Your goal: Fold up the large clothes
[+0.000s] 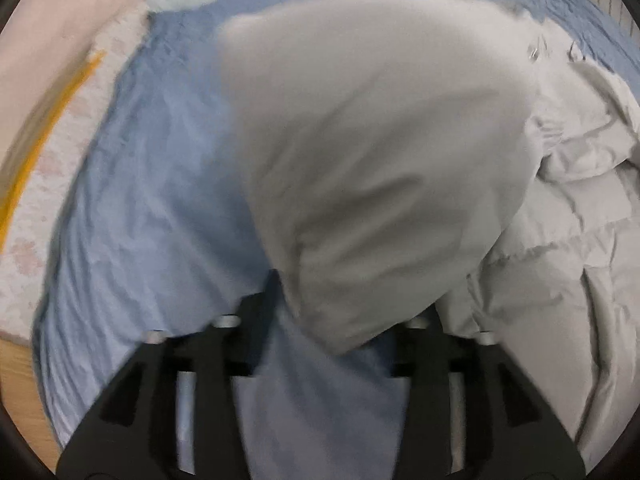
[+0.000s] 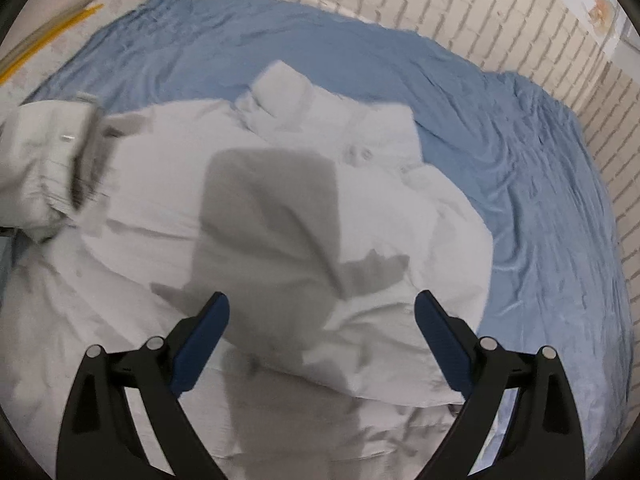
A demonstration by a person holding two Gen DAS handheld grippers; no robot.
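A large light-grey padded jacket [image 2: 304, 184] lies crumpled on a blue bedsheet [image 2: 520, 184]. In the left wrist view my left gripper [image 1: 340, 312] is shut on a fold of the jacket [image 1: 360, 160], which balloons up in front of the camera and hides the fingertips. The rest of the jacket [image 1: 560, 240] lies to the right. In the right wrist view my right gripper [image 2: 320, 312] is open and empty, hovering above the jacket's middle; its shadow falls on the fabric. The lifted jacket part, with my left gripper on it, shows blurred at the left edge [image 2: 60, 160].
A white brick wall [image 2: 480, 20] runs along the far and right sides of the bed. A pale patterned cover with yellow stripes [image 1: 48, 128] lies at the left. Wooden floor [image 1: 16, 380] shows at the lower left.
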